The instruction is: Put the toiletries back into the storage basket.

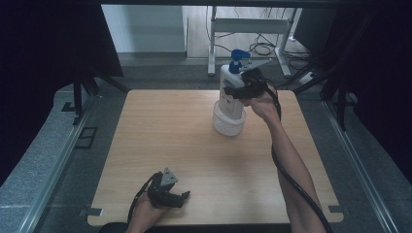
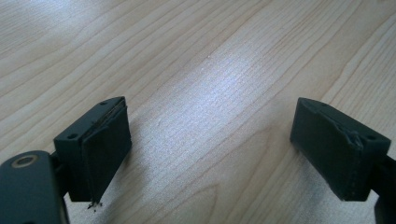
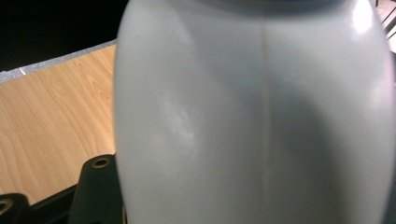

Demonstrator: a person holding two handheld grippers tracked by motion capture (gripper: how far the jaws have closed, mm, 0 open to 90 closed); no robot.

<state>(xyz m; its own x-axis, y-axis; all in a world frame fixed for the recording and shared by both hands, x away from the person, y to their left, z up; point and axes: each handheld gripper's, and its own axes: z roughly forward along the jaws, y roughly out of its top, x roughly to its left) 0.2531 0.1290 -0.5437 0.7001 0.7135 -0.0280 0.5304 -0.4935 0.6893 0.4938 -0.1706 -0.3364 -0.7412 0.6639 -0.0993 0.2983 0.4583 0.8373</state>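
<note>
High view first: your right claw (image 1: 239, 91) is clamped on the upper body of the white spray bottle (image 1: 230, 99), coming at it from the side, with your hand just behind it. The bottle is smooth, rounded plastic with a blue trigger head (image 1: 238, 57) directly above the claw. Below the claw, the bottle's base sits inside a squat white tub (image 1: 228, 124) with faintly ribbed, translucent-looking walls, on the far part of the table (image 1: 194, 160) — pale wood-grain laminate with rounded corners.

Right gripper view: the bottle (image 3: 252, 116) is pressed right up against the camera — matte, slightly glossy in patches, with a faint moulded seam running vertically down its middle. The black jaw mount shows at the lower left, tight against the bottle's wall.

Your left claw (image 1: 183, 195) rests low at the near edge of the table, well apart from the bottle. Left gripper view: its jaws stand wide apart with nothing but bare wood grain between them; the left pad (image 2: 106, 154) is flat black rubber, frayed at its lower corner.
</note>
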